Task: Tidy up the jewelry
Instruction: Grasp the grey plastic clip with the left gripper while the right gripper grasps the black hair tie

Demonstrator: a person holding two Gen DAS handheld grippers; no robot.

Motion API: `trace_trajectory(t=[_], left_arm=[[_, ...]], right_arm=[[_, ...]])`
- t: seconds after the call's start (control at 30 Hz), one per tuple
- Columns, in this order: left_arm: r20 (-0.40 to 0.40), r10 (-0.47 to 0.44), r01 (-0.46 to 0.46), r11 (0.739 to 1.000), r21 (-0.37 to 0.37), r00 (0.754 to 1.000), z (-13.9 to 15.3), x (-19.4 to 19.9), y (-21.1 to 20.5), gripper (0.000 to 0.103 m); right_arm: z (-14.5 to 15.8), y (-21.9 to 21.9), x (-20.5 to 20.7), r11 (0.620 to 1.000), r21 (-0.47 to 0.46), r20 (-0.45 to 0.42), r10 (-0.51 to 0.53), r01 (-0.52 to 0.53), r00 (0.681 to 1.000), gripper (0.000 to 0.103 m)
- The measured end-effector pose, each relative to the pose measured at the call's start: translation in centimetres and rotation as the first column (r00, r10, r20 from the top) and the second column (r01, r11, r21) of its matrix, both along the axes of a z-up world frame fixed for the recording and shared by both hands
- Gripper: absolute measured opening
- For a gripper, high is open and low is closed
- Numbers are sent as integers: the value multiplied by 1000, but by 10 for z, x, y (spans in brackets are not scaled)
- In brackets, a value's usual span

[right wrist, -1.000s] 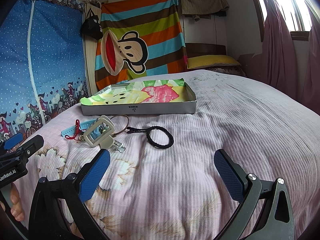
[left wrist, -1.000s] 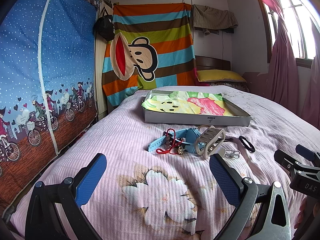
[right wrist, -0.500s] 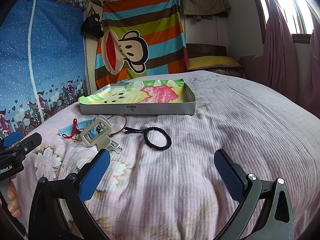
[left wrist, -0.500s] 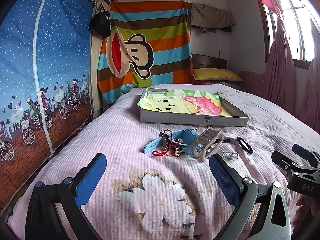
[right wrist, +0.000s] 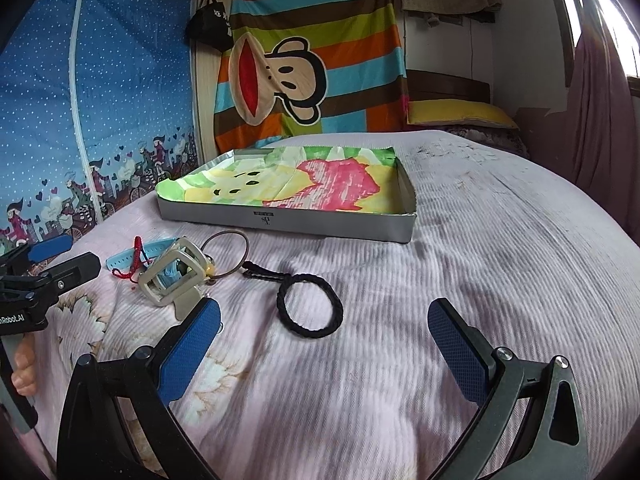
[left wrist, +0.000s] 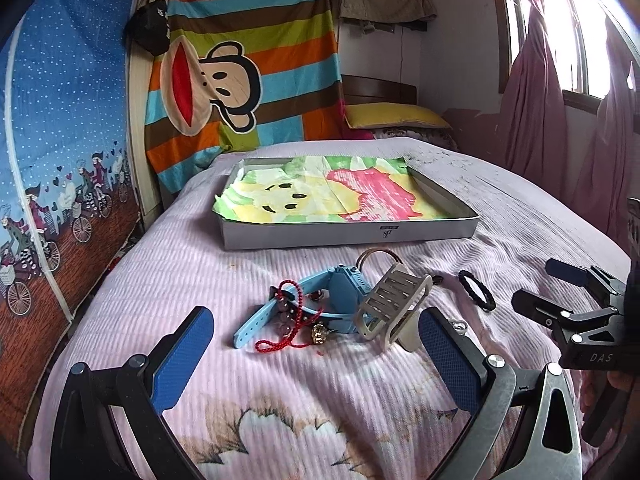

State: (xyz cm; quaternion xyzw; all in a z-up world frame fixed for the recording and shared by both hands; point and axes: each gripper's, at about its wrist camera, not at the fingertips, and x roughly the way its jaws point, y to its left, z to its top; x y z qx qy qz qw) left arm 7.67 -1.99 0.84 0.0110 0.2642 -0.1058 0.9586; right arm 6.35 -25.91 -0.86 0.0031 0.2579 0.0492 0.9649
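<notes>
A pile of jewelry lies on the pink bedspread: a blue watch (left wrist: 340,300), a red cord bracelet (left wrist: 294,326), a beige watch (left wrist: 394,306), a thin bangle (right wrist: 230,254) and a black braided band (right wrist: 310,306). Behind them sits a shallow grey box (left wrist: 348,234) lined with colourful paper. My left gripper (left wrist: 316,354) is open and empty, just short of the blue watch pile. My right gripper (right wrist: 324,344) is open and empty, just short of the black band. Each gripper shows at the edge of the other's view.
A blue printed wardrobe (left wrist: 60,140) stands left of the bed. A striped monkey cloth (left wrist: 248,72) hangs at the head, with a yellow pillow (left wrist: 394,116). Pink curtains (left wrist: 560,92) hang at the right.
Both grippers have moved forward toward the jewelry; the pile and the box look larger and nearer. Both stay open and empty.
</notes>
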Motion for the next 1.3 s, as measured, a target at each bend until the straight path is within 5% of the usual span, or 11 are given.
trace_trajectory(t=[0.1, 0.23, 0.33, 0.63, 0.9, 1.3], left_arm=[[-25, -60, 60, 998, -2, 998, -4, 12, -5, 94], [-60, -140, 138, 990, -22, 988, -11, 25, -13, 84], [-65, -199, 198, 980, -22, 978, -17, 32, -20, 80], [-83, -272, 269, 962, -48, 959, -23, 47, -28, 71], [-120, -294, 285, 955, -88, 948, -27, 49, -27, 42], [-143, -278, 262, 958, -119, 950, -24, 27, -24, 30]], right_arm=[[-7, 3, 13, 998, 9, -24, 58, -58, 998, 98], [-15, 8, 29, 995, 24, -52, 103, -102, 993, 69], [-23, 10, 38, 991, 46, -77, 130, -127, 988, 57], [-38, 17, 46, 984, 74, -114, 170, -162, 979, 33], [-39, 18, 45, 983, 80, -131, 172, -162, 976, 17], [-36, 21, 35, 984, 75, -112, 168, -160, 979, 6]])
